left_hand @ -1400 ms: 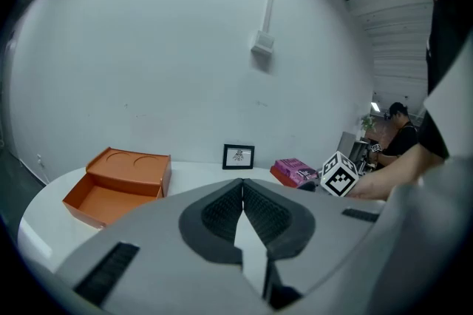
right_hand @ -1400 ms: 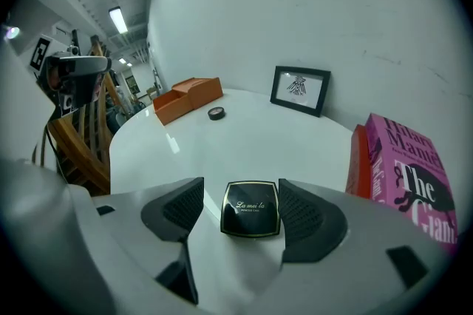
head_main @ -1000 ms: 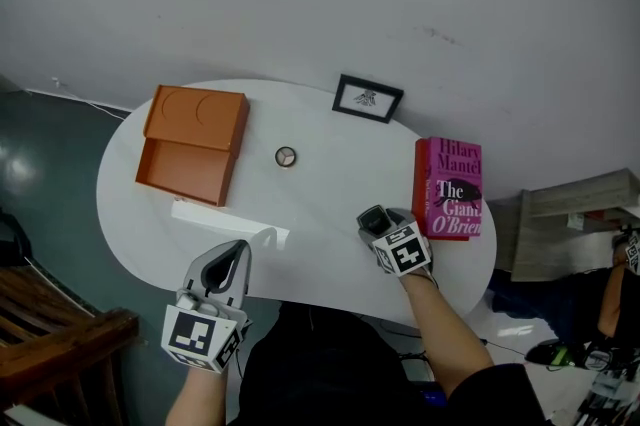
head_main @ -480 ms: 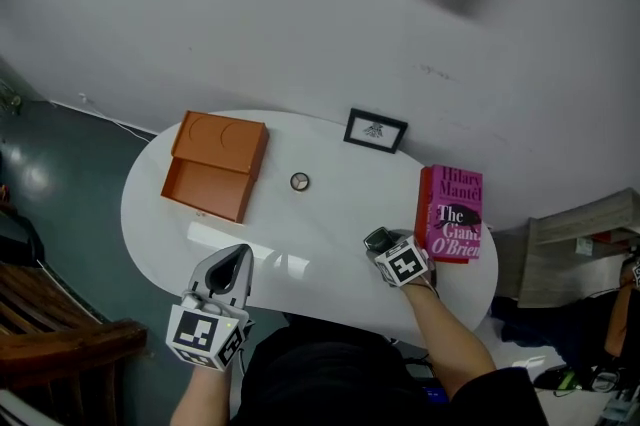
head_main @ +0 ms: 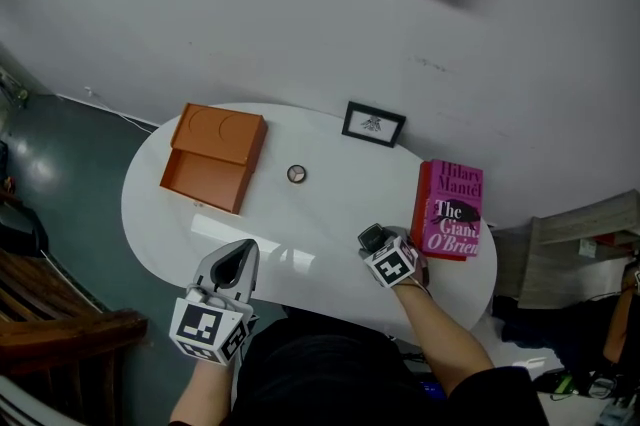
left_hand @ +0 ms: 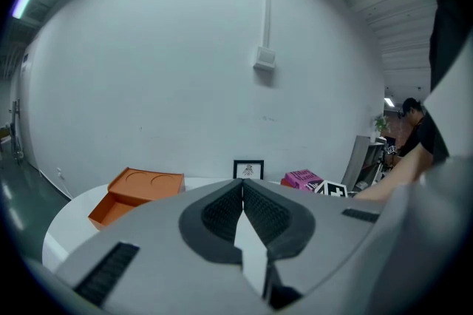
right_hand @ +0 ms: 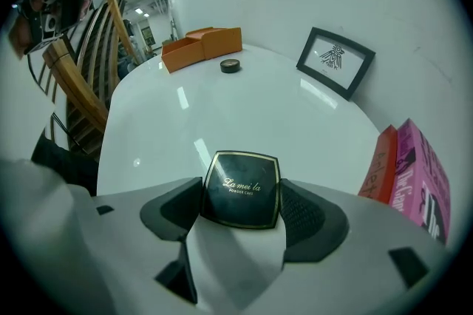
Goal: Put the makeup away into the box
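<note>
My right gripper [right_hand: 242, 191] is shut on a black square powder compact [right_hand: 242, 189] with gold lettering; in the head view the right gripper [head_main: 373, 239] hovers over the table's near right side with the black compact [head_main: 372, 237] between its jaws. An open orange box [head_main: 213, 155] sits at the table's far left, also seen far off as the orange box [right_hand: 201, 45] and orange box [left_hand: 133, 193]. A small round black makeup pot [head_main: 296, 174] lies mid-table, also visible as the pot [right_hand: 230, 66]. My left gripper [head_main: 236, 259] is shut and empty at the near edge; its jaws [left_hand: 242, 188] meet.
A pink book [head_main: 450, 209] lies on the white oval table [head_main: 330, 204] at the right, close to my right gripper. A small framed picture [head_main: 373, 124] stands at the back edge against the wall. A wooden chair [head_main: 60, 334] stands at the left.
The head camera has tilted, so the table sits a little differently in view. My right gripper holds the compact throughout and has shifted slightly left. The left gripper stays put.
</note>
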`<control>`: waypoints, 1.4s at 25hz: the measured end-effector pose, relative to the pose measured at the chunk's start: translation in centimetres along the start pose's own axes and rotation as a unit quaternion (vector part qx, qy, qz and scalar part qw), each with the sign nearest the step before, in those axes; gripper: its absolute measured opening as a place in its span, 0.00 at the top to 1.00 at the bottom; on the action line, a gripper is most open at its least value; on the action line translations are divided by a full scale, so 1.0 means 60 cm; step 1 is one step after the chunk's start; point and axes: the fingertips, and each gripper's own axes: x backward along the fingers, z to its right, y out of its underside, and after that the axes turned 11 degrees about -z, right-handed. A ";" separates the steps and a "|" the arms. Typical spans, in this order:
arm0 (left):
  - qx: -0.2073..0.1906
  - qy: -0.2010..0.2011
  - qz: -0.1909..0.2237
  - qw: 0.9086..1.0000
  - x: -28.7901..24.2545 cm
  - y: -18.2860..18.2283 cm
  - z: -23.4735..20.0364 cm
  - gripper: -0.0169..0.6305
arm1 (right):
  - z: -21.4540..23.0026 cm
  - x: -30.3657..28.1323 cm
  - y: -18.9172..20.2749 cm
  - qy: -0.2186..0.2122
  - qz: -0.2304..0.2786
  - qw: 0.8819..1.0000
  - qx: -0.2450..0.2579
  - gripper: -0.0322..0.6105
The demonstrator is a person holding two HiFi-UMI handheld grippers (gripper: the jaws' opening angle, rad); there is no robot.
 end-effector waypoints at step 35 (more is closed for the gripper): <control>-0.037 -0.036 0.037 0.998 0.068 -0.016 -0.162 0.95 | -0.069 0.168 -0.252 -0.008 0.138 0.990 0.036 0.50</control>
